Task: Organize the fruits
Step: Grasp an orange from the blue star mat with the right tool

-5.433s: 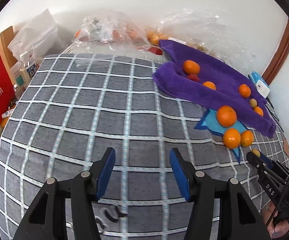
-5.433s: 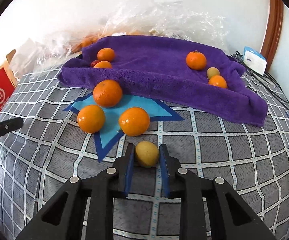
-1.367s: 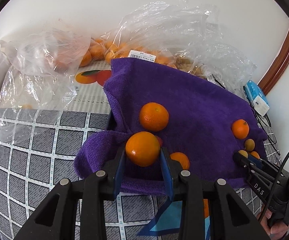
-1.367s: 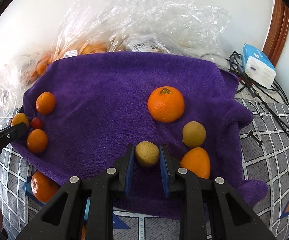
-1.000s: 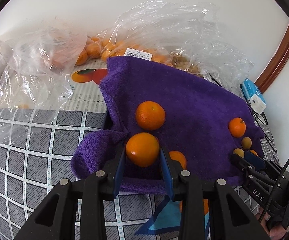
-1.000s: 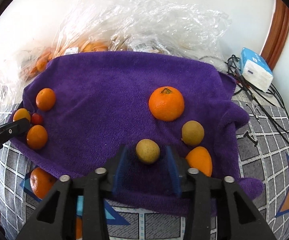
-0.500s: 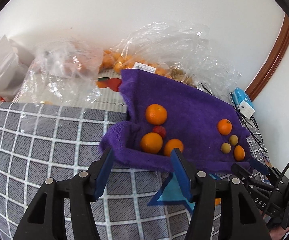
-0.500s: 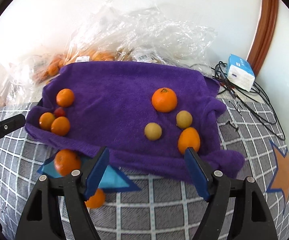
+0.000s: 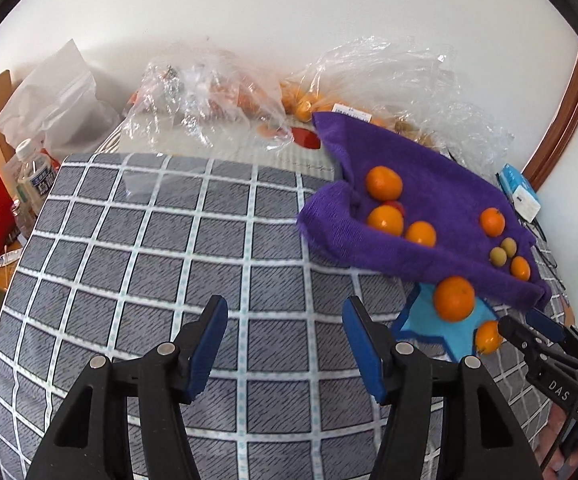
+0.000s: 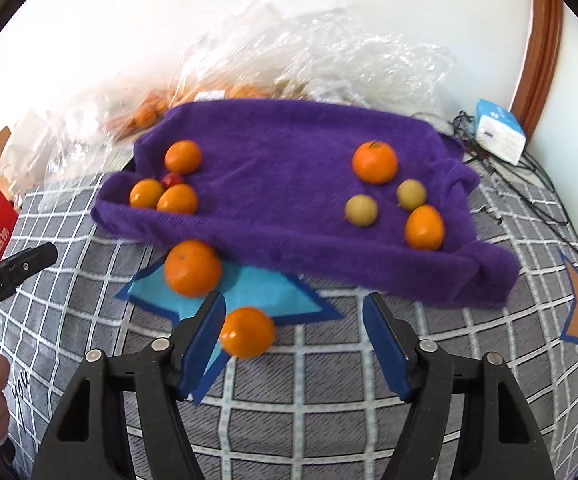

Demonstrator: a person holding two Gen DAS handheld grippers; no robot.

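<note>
Right wrist view has the right gripper (image 10: 293, 340) pulled back off the purple towel (image 10: 289, 152), jaws parted after narrowing a little just now, pads gripping nothing, though a small orange (image 10: 247, 332) lies on the checked bedcover (image 10: 329, 420) right against the inner face of its left pad. A bigger orange (image 10: 193, 267) lies beyond that same pad on the blue star patch (image 10: 265, 292), at the towel's near hem. Further ahead, on the towel, four fruits lie in a loose group off to the right: two yellow-green fruits (image 10: 361, 210), a large orange and an oval one. Off to the left, three oranges bunch around a small red fruit (image 10: 172, 179). Left wrist view shows the left gripper (image 9: 285, 340) released too, jaws spread with only bedcover between them, the towel ahead and to the right of its right pad. By my reading, two oranges remain to be moved, so the next pick looks like the small one. To do it well, centre that orange between the pads rather than letting one pad nudge it, because it is round and the bedcover is soft, so it may roll away. Close gently across its widest part, lift clear of the towel's raised hem, and set it down beside the orange bunch.
</note>
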